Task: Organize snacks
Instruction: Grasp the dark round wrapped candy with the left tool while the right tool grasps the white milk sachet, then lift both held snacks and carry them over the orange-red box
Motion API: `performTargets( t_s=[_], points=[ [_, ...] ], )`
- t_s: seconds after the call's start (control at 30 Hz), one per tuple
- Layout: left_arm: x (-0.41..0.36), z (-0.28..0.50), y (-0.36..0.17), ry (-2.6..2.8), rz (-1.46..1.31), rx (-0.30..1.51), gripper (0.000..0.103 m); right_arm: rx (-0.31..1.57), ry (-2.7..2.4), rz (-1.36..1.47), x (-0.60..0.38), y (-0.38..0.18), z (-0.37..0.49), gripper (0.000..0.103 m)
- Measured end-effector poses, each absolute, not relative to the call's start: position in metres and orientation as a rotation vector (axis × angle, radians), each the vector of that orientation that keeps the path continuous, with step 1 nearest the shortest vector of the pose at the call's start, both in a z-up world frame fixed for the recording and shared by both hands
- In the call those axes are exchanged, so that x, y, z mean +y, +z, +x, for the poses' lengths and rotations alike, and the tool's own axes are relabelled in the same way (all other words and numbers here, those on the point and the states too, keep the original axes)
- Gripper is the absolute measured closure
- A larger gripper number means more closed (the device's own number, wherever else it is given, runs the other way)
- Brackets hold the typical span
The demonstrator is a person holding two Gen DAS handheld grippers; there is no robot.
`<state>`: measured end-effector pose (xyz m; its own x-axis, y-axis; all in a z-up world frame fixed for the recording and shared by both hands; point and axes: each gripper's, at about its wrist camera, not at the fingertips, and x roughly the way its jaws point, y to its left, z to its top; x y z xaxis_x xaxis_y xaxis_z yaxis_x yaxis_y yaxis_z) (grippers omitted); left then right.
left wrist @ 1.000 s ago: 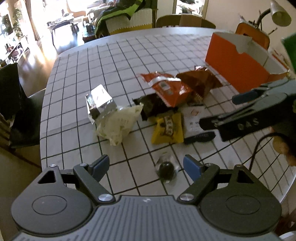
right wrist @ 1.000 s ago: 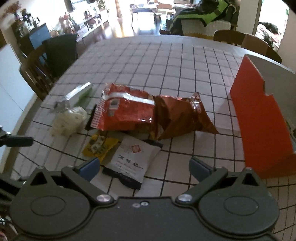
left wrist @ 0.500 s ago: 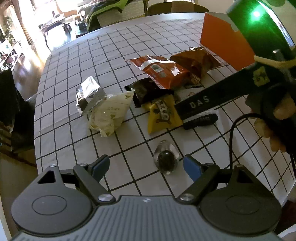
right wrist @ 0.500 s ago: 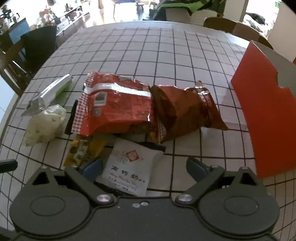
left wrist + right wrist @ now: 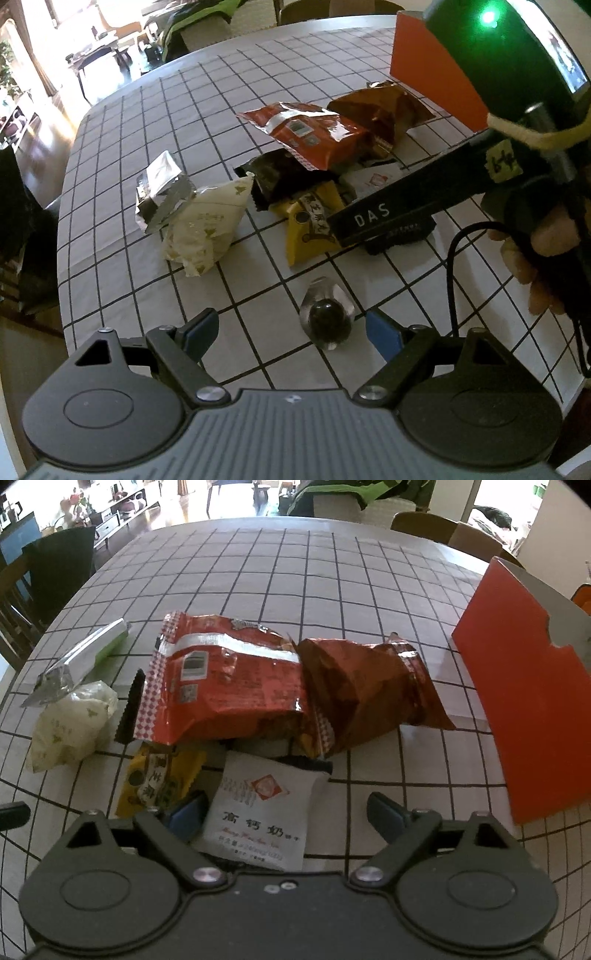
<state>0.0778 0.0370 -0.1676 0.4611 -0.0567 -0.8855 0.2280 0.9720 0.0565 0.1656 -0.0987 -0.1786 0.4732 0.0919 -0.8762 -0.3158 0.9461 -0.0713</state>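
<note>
Snacks lie heaped on a checked tablecloth. My right gripper [image 5: 286, 812] hangs over a white packet [image 5: 264, 808] with red print; its jaws are closing with the packet between them, the right pad still apart from it. Beyond lie a red bag [image 5: 221, 679], a brown bag [image 5: 365, 690] and a yellow packet [image 5: 155, 779]. My left gripper [image 5: 291, 332] stands open low over the table, and a clear-wrapped dark candy [image 5: 327, 319] sits between its fingers, nearer the right one. In the left wrist view the right gripper's black body crosses the yellow packet [image 5: 310, 225].
An orange open-topped box [image 5: 524, 716] stands at the right. A cream pouch [image 5: 207, 225], a silver packet [image 5: 162, 192] and a dark packet [image 5: 280, 173] lie left of the heap. Chairs ring the table [image 5: 122, 280], whose edge runs close on the left.
My right gripper came down over the white packet and its jaws narrowed. The left gripper sank toward the candy. In the left wrist view the right gripper came closer and lies over the heap.
</note>
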Motion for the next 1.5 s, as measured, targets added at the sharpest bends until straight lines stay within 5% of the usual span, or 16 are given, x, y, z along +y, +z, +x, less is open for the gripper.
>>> performTargets(
  t_s=[0.2, 0.37, 0.5, 0.7, 1.5],
  points=[
    [0.035, 0.085, -0.173, -0.196, 0.148, 1.106, 0.017, 1.05, 0.283, -0.209, -0.107, -0.176, 0.162, 0.029],
    [0.032, 0.091, -0.18, -0.195, 0.127, 1.151, 0.039, 1.038, 0.298, -0.215, -0.113, -0.173, 0.158, 0.044],
    [0.032, 0.091, -0.181, -0.201, 0.112, 1.158, 0.045, 1.03, 0.313, -0.224, -0.115, -0.17, 0.154, 0.054],
    [0.024, 0.089, -0.18, -0.222, 0.13, 1.147, 0.07, 1.027, 0.332, -0.218, -0.12, -0.168, 0.149, 0.057],
    [0.022, 0.072, -0.145, -0.18, 0.016, 1.094, 0.072, 1.016, 0.348, -0.028, -0.181, -0.124, 0.116, 0.058]
  ],
)
